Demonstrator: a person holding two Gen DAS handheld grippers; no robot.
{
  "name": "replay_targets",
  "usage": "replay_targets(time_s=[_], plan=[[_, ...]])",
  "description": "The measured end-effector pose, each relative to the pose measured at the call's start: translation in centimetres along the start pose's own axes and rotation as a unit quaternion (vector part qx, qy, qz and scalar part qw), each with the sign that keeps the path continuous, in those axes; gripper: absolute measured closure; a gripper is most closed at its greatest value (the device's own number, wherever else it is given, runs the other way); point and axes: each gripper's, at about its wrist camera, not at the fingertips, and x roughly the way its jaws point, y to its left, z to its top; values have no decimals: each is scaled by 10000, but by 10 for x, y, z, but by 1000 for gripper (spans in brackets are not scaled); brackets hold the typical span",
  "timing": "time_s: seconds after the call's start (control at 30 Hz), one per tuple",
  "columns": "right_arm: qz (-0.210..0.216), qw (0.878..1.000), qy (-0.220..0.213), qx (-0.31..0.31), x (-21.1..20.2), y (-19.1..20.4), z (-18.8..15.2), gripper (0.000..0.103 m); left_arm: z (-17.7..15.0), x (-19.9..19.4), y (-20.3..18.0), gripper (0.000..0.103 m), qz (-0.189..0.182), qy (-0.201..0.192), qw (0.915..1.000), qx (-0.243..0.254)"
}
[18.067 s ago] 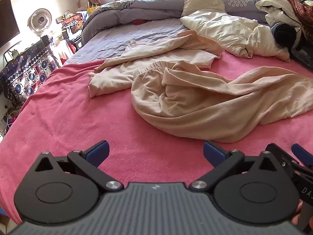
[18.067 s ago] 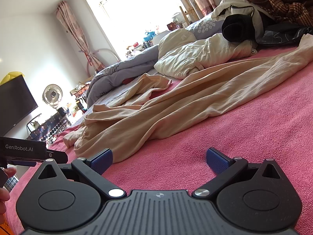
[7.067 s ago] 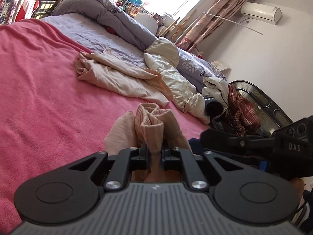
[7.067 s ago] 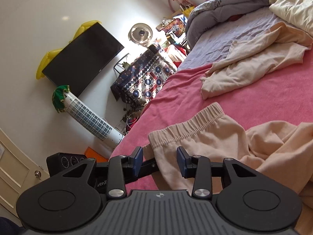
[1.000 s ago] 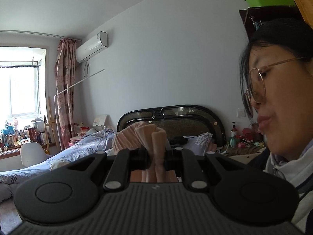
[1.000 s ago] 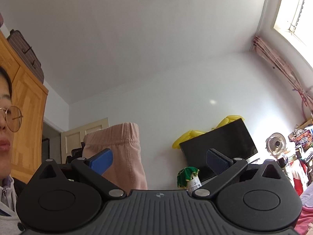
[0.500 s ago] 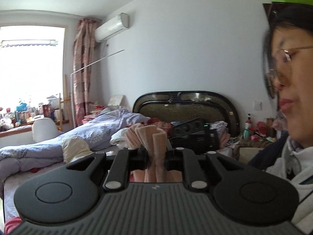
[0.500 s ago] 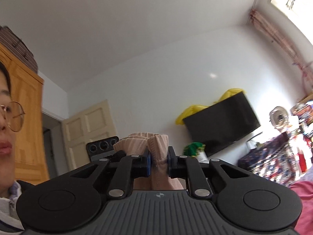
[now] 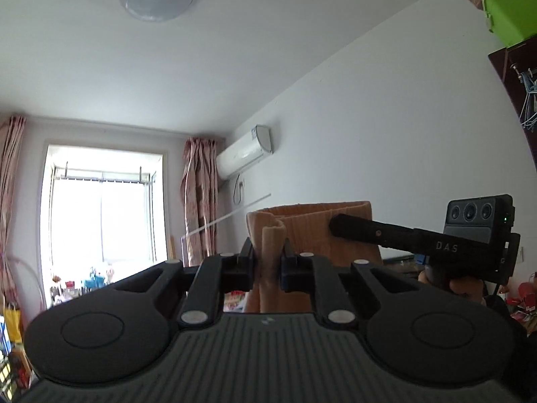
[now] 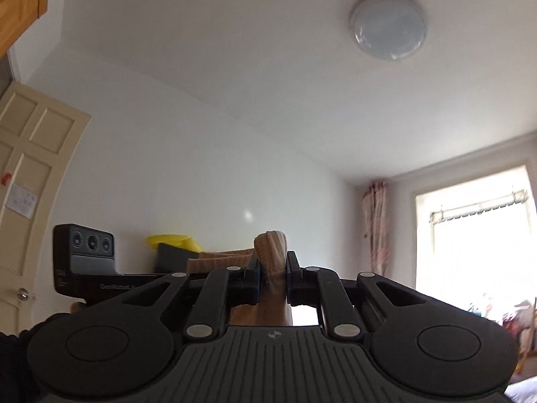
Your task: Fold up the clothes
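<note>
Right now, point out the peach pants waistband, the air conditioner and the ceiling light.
peach pants waistband (image 9: 322, 231): left wrist view, ribbed band between grippers.
air conditioner (image 9: 244, 157): left wrist view, front panel.
ceiling light (image 10: 388, 30): right wrist view, dome centre.

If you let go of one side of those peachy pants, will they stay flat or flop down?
Probably flop. The pants bunch into soft folds where the left gripper pinches them, so they look limp, not stiff. The right gripper holds another bunched bit; they seem light, and the freed side would likely sag.
</note>
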Motion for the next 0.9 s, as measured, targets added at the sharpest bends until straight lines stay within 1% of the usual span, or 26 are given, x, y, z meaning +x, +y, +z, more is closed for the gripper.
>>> replay_targets(time_s=[0.03, 0.07, 0.1, 0.17, 0.2, 0.33, 0.37, 0.43, 0.5, 0.57, 0.6, 0.67, 0.73, 0.77, 0.83, 0.87, 0.9], plan=[[-140, 9999, -86, -26, -4, 0, 6, 84, 10, 4, -7, 89, 7, -42, 10000, 45], [-276, 9994, -184, -28, -8, -1, 11, 73, 18, 9, -13, 89, 49, -62, 9999, 111], [-412, 9988, -281, -31, -12, -2, 17, 44, 25, 13, -19, 89, 113, -65, 9997, 206], [-417, 9978, -392, 327, -42, -9, -1, 4, 35, 22, -31, 89, 210, -52, 9990, 386], [-405, 9968, -443, 525, -59, -13, -11, 5, 38, 25, -36, 89, 225, -39, 9987, 452], [-356, 9886, -644, 1315, -124, -27, -53, 5, 41, 28, -46, 89, 377, 66, 9980, 505], [-208, 9804, -721, 1824, -142, -34, -75, 5, 41, 28, -48, 89, 421, 106, 9977, 520], [199, 9569, -815, 2781, -173, -41, -120, 7, 39, 29, -51, 89, 513, 195, 9965, 630], [489, 9301, -932, 3518, -194, -37, -167, 8, 38, 28, -55, 89, 603, 262, 9952, 718], [733, 9015, -973, 4154, -198, -29, -212, 8, 40, 29, -59, 89, 633, 293, 9951, 707], [916, 8825, -923, 4520, -193, -31, -237, 10, 40, 27, -60, 89, 639, 301, 9951, 698], [1135, 8425, -845, 5198, -175, -39, -268, 12, 40, 24, -62, 89, 681, 316, 9948, 691], [1343, 7999, -901, 5780, -153, -44, -294, 15, 41, 20, -64, 89, 708, 331, 9945, 692], [1515, 7749, -1023, 6050, -142, -47, -305, 17, 44, 21, -65, 89, 724, 344, 9942, 723], [1881, 7195, -1287, 6560, -118, -54, -327, 21, 51, 25, -66, 89, 763, 375, 9932, 800], [2117, 6886, -1474, 6777, -113, -59, -335, 25, 52, 23, -66, 89, 809, 405, 9924, 830], [2339, 6627, -1668, 6916, -107, -61, -343, 27, 52, 20, -66, 89, 862, 438, 9916, 858]])
